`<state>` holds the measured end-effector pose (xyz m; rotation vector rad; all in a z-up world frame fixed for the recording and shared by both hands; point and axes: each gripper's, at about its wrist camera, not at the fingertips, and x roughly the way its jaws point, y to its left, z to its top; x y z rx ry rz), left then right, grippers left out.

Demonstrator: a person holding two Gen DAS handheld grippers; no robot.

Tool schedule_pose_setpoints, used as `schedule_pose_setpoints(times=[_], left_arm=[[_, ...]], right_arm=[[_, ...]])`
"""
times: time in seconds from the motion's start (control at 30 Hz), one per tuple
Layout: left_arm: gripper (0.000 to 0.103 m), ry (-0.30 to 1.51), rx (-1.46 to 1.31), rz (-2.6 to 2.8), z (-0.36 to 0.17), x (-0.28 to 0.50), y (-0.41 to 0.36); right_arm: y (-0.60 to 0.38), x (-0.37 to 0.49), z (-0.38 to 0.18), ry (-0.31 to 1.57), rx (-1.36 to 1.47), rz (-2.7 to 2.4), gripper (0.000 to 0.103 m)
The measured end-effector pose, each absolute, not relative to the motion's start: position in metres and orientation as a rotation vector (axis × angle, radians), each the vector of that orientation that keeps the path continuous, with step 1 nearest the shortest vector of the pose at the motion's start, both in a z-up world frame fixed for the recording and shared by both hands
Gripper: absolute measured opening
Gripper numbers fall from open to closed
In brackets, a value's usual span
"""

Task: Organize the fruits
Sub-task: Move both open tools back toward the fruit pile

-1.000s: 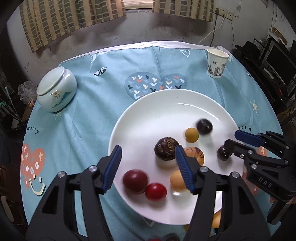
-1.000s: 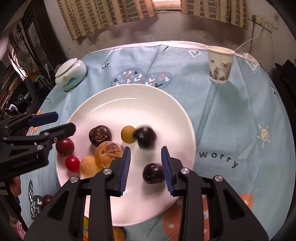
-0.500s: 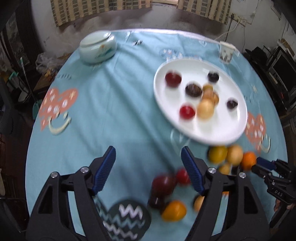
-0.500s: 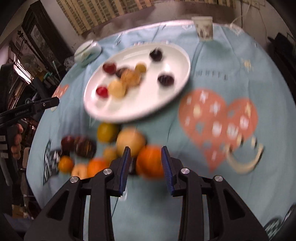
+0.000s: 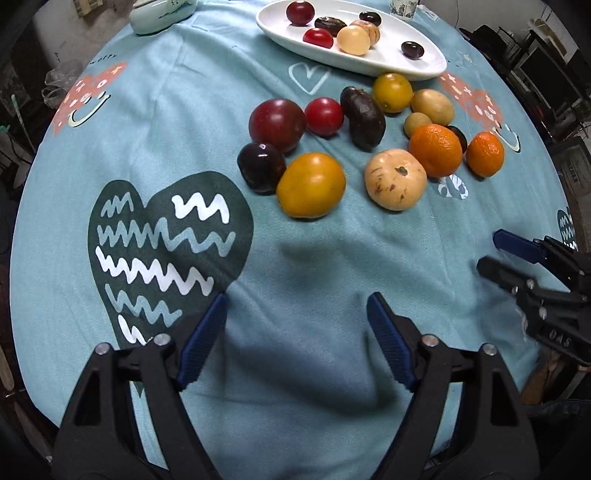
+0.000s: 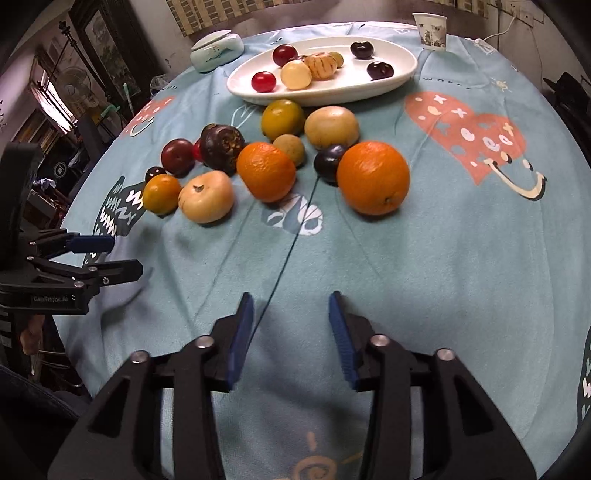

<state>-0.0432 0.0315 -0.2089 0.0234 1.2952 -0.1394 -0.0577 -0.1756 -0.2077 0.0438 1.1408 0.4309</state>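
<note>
A white plate (image 5: 424,68) (image 6: 402,72) at the far side of the table holds several small fruits. Nearer lies a loose cluster on the blue cloth: a yellow-orange fruit (image 5: 311,184) (image 6: 161,194), a pale spotted fruit (image 5: 396,179) (image 6: 206,196), two oranges (image 5: 436,149) (image 6: 373,177), dark plums and red ones. My left gripper (image 5: 297,341) hangs over bare cloth short of the cluster, its jaws opening and empty. My right gripper (image 6: 291,334) hovers near the table's front edge, jaws also opening with nothing between them. Each gripper shows at the side of the other's view.
A pale lidded jar (image 5: 159,13) (image 6: 216,51) sits far left and a paper cup (image 6: 430,26) behind the plate. The cloth carries a dark zigzag heart (image 5: 162,236) and a pink smiley heart (image 6: 476,144). Furniture and clutter ring the round table.
Both grippers have pulled back from over the plate toward the near side of the table and lowered. Both sets of jaws stand wider. The loose fruit cluster now lies ahead of them.
</note>
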Motion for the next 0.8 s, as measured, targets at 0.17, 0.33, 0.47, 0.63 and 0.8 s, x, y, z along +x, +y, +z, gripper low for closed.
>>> schedule_pose_setpoints(times=[0.17, 0.33, 0.47, 0.63, 0.8], left_arm=[[0.083, 1.305, 0.006, -0.115, -0.210, -0.051, 0.040], [0.083, 1.281, -0.008, -0.082, -0.203, -0.054, 0.054], [0.083, 1.289, -0.026, -0.056, -0.201, -0.057, 0.072], [0.083, 1.285, -0.051, -0.053, -0.198, -0.061, 0.083], [0.083, 1.265, -0.072, -0.049, -0.192, -0.050, 0.084]], right_arm=[[-0.164, -0.066, -0.209, 1.111, -0.036, 0.421, 0.063], [-0.158, -0.064, -0.202, 1.117, -0.033, 0.445, 0.063], [-0.128, -0.055, -0.186, 1.068, -0.062, 0.563, 0.063], [-0.096, -0.016, -0.199, 1.099, -0.096, 0.545, 0.063], [-0.082, 0.002, -0.208, 1.111, -0.123, 0.557, 0.046]])
